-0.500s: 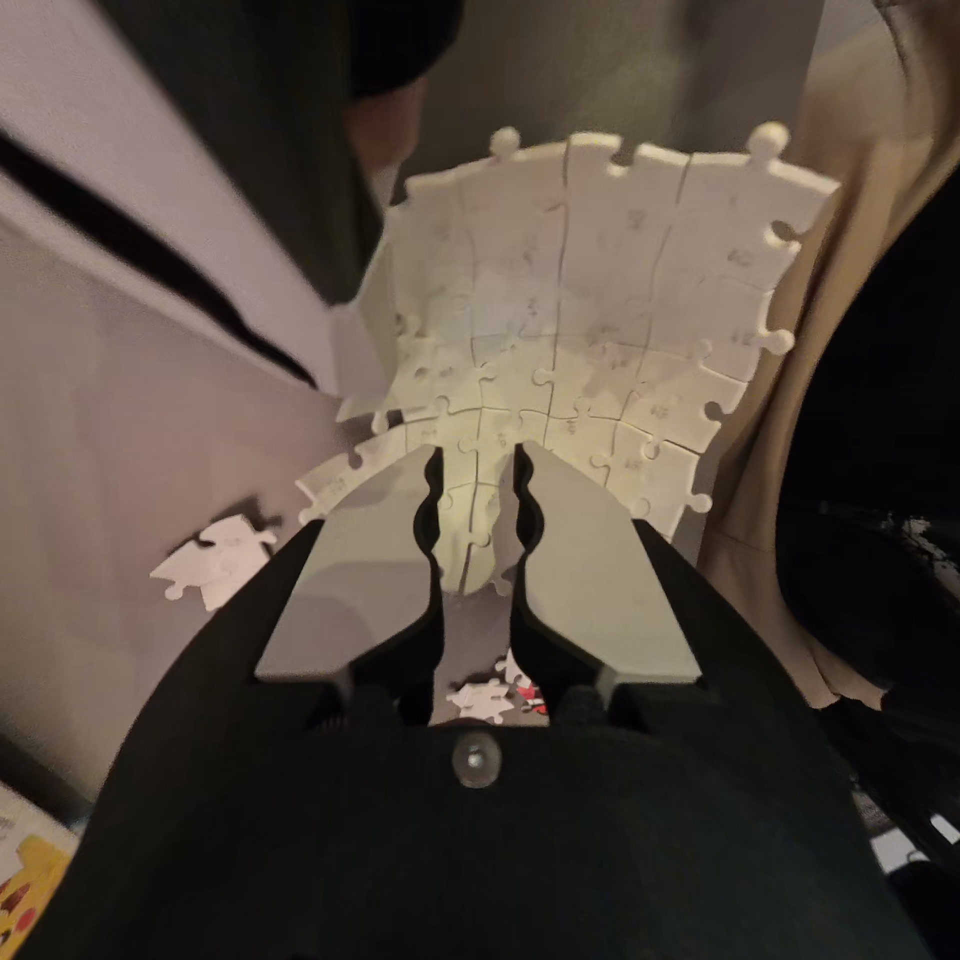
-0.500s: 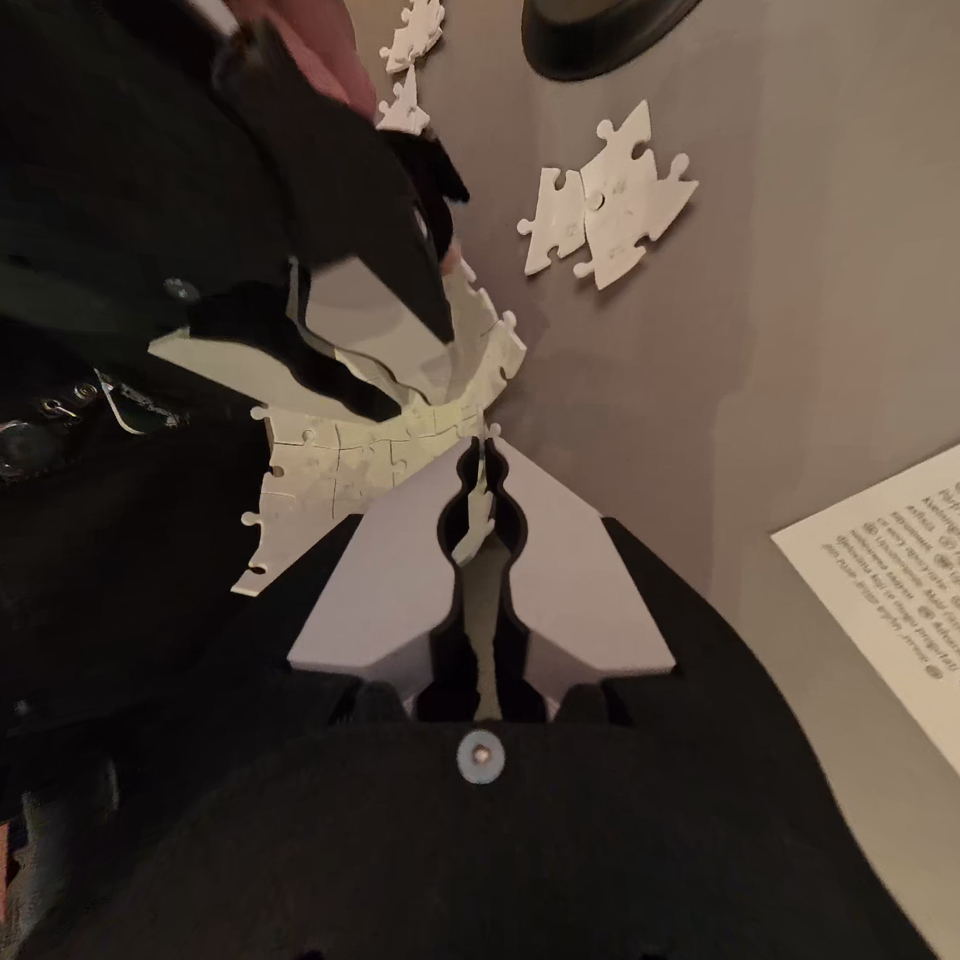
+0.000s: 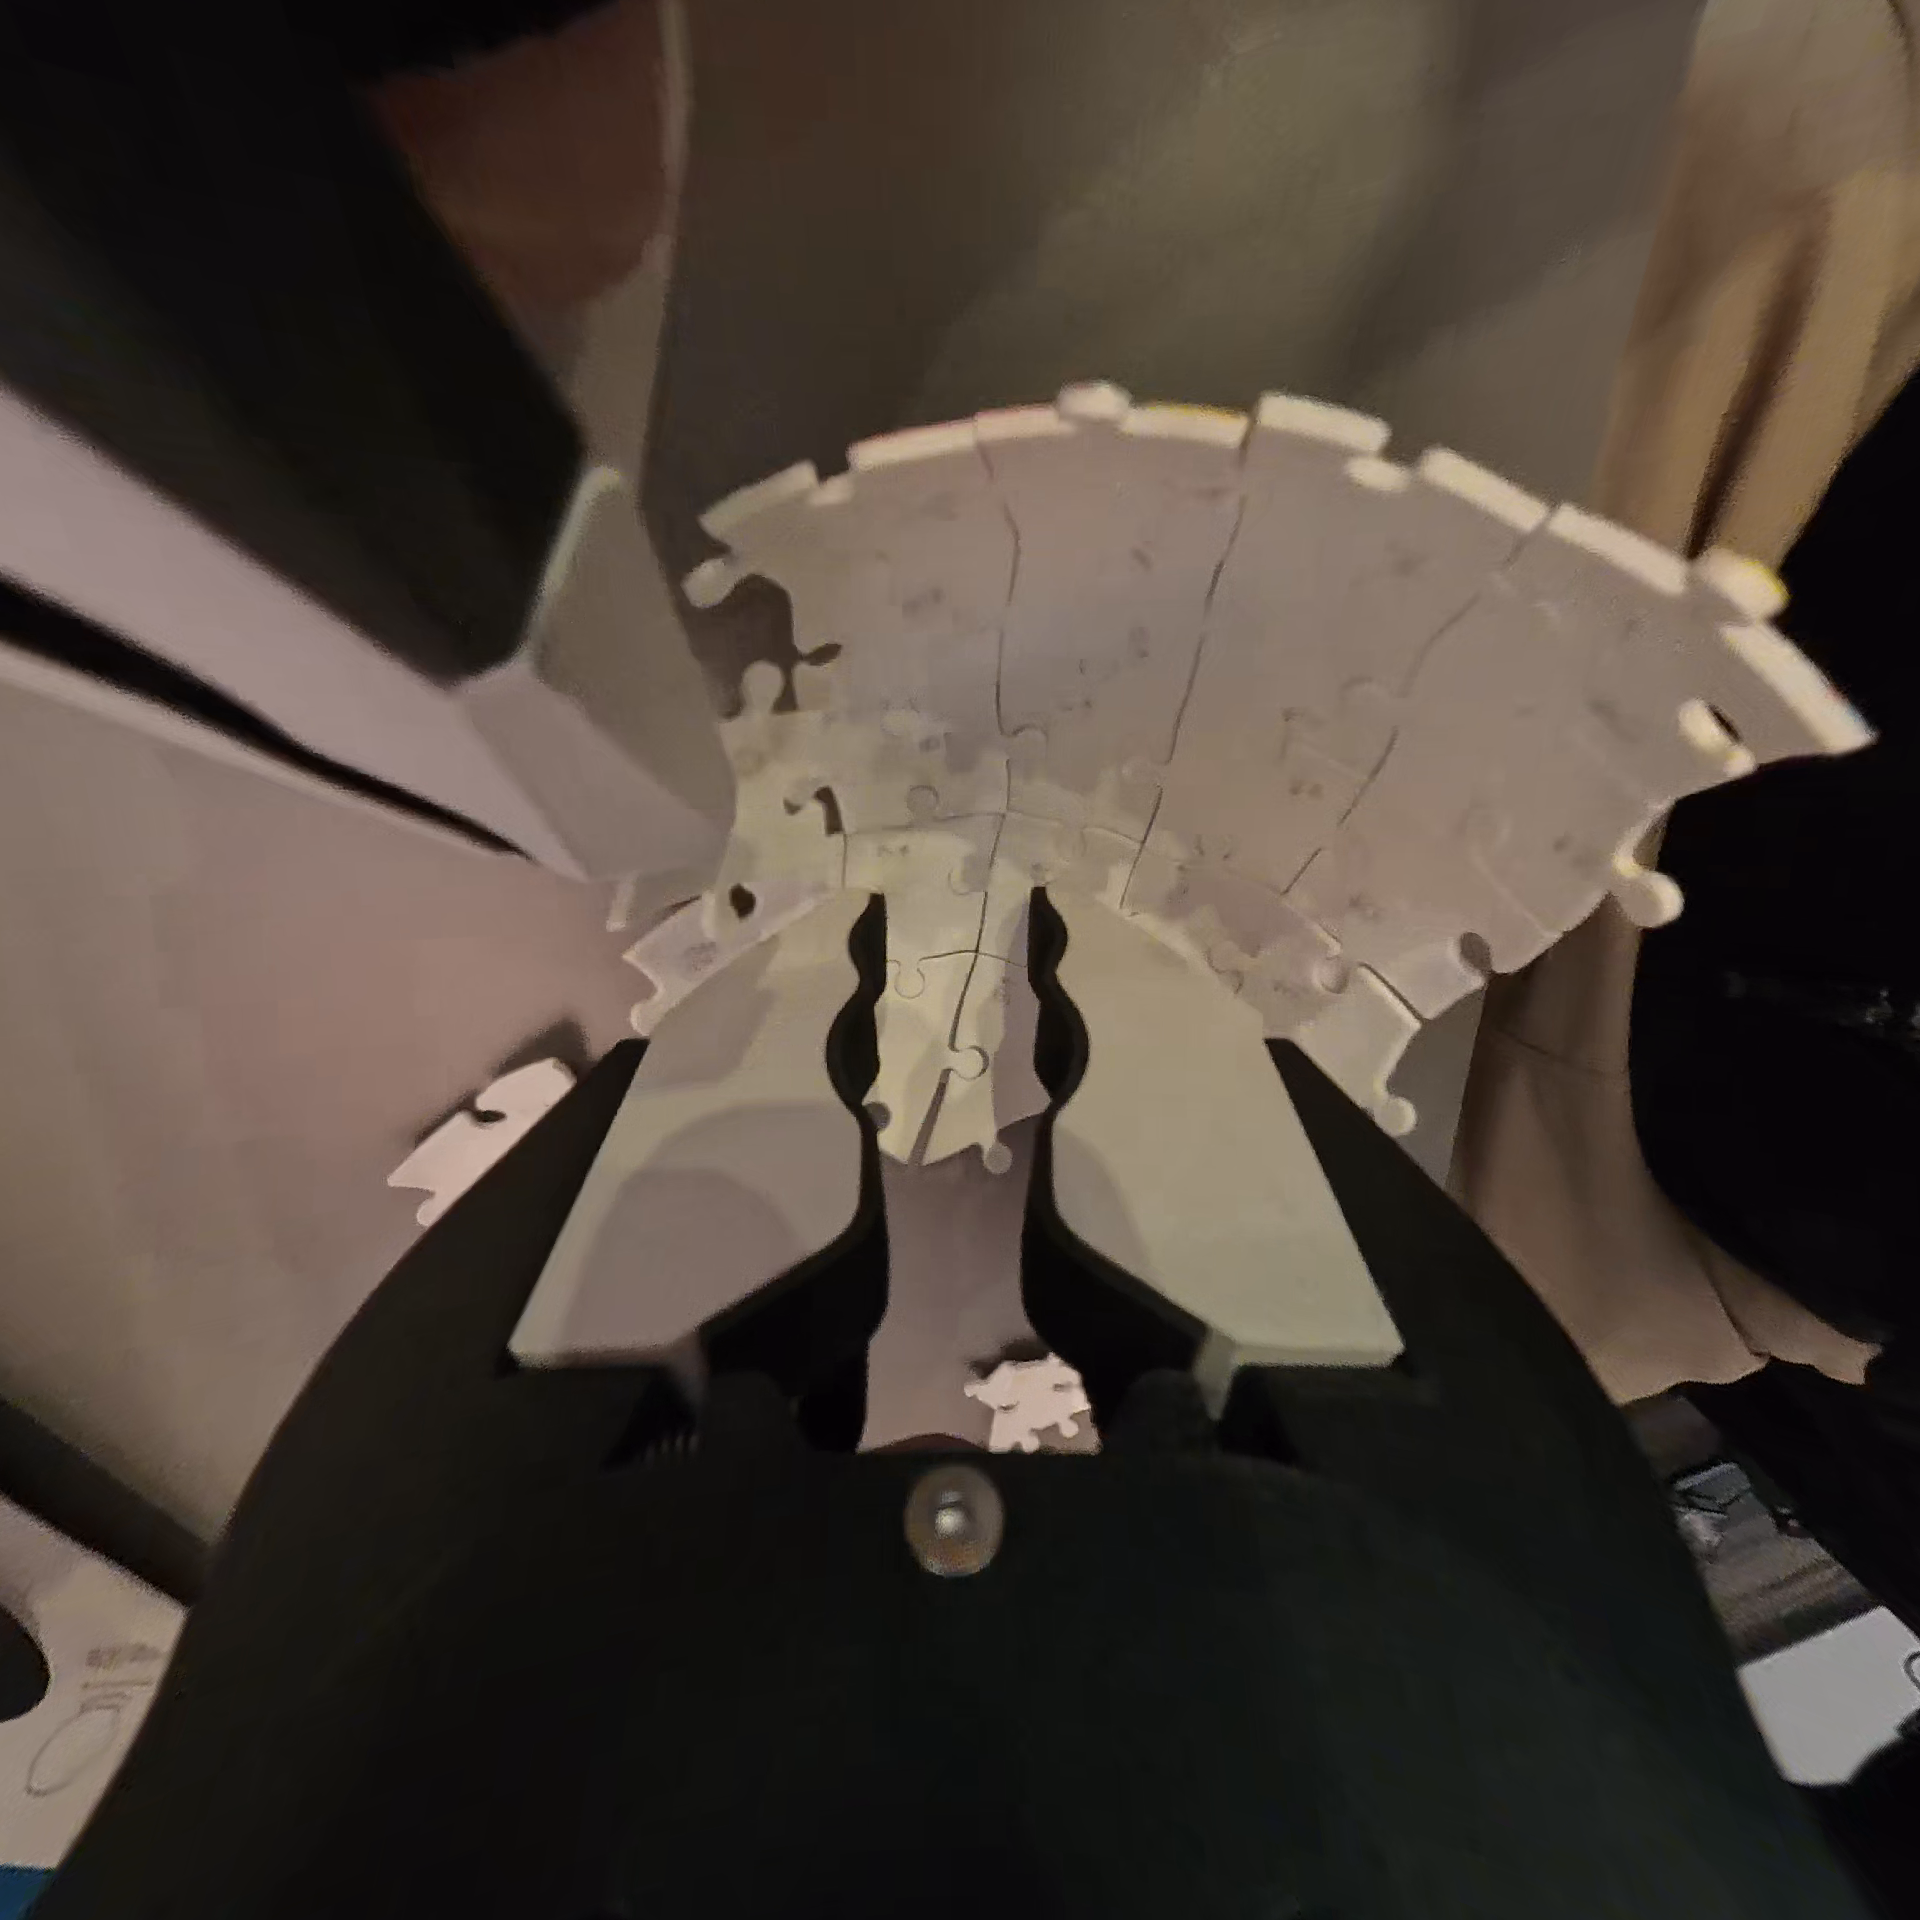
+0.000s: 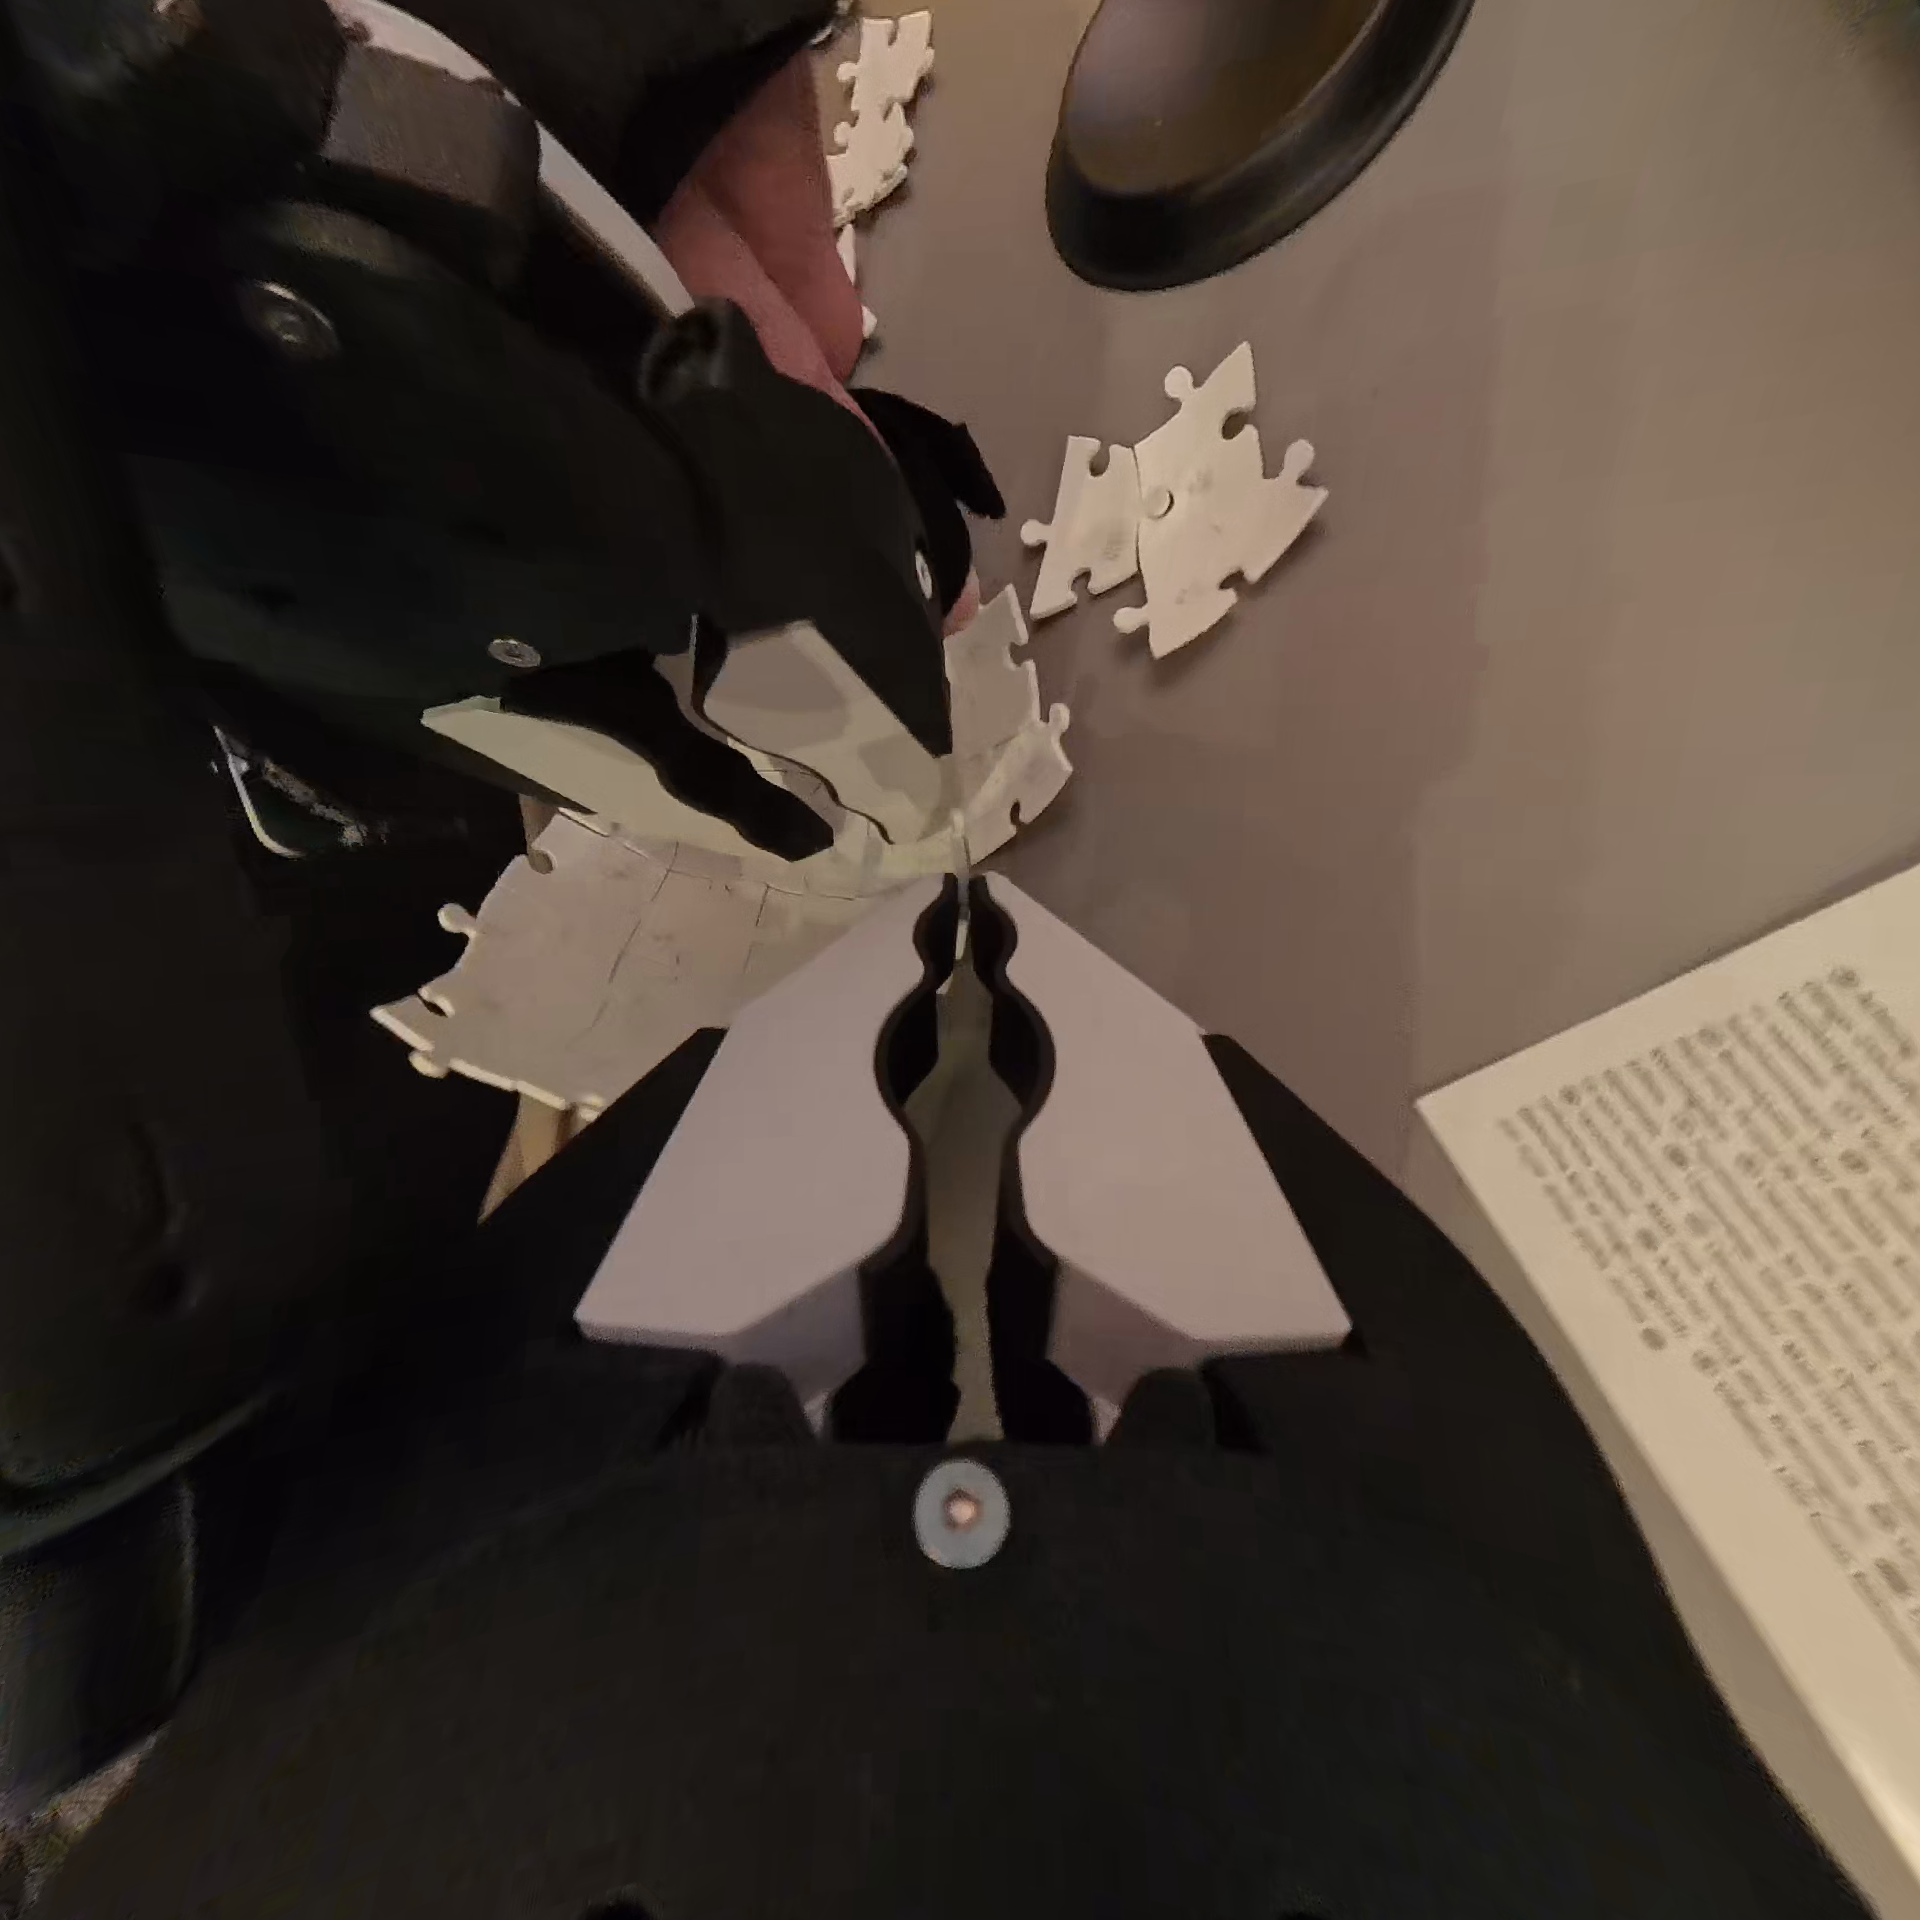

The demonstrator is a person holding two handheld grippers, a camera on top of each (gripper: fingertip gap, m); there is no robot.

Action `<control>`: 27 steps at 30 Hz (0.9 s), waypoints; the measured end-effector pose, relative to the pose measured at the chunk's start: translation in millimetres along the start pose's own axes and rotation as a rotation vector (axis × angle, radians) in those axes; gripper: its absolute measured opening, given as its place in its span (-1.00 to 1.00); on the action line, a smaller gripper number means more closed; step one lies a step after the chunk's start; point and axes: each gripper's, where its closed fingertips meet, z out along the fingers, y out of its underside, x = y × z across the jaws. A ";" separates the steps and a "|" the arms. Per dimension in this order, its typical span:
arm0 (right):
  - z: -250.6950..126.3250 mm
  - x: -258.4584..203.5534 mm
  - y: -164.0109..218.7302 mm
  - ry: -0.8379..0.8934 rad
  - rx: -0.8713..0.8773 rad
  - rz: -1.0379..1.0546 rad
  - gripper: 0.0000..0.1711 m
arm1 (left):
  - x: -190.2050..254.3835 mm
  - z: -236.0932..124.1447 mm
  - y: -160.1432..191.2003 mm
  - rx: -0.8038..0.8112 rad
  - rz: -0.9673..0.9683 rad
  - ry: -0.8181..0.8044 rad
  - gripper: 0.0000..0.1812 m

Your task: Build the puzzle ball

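A curved white shell of joined puzzle pieces (image 3: 1247, 665) is held up in the air. My left gripper (image 3: 956, 904) is shut on its narrow lower end. In the right wrist view the left gripper (image 4: 883, 800) comes in from the upper left, with the shell (image 4: 623, 956) fanning out below it. My right gripper (image 4: 961, 894) is shut on a single puzzle piece (image 4: 962, 925), seen edge-on between the tips. That piece touches the shell's edge beside the left gripper's fingers. The right gripper shows blurred at the upper left of the left wrist view (image 3: 613, 769).
Two joined loose pieces (image 4: 1174, 520) and more pieces (image 4: 878, 104) lie on the grey table (image 4: 1455, 675). A black round rim (image 4: 1247, 145) is at the top and a printed sheet (image 4: 1714, 1247) at the right. Beige cloth (image 3: 1558, 1039) hangs behind the shell. Left tips to right tips: about 5 cm. Left tips and right tips are each some 15 cm from the black round rim (image 4: 1247, 145).
The right gripper has carried its piece forward against the shell's edge. The shell has tipped and now looks wider and flatter in the left wrist view. Both grips are unchanged.
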 end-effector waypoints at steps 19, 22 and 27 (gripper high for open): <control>17.4 8.9 13.9 -0.076 -0.145 0.027 -0.96 | -3.8 -1.2 -4.8 0.033 0.119 -0.029 -0.72; 18.3 9.5 13.8 -0.072 -0.145 0.038 -0.96 | -5.1 -2.0 -5.6 0.035 0.121 -0.035 -0.68; 20.2 10.0 15.2 -0.079 -0.147 0.066 -0.95 | -6.2 -1.2 -6.3 0.027 0.124 -0.020 -0.61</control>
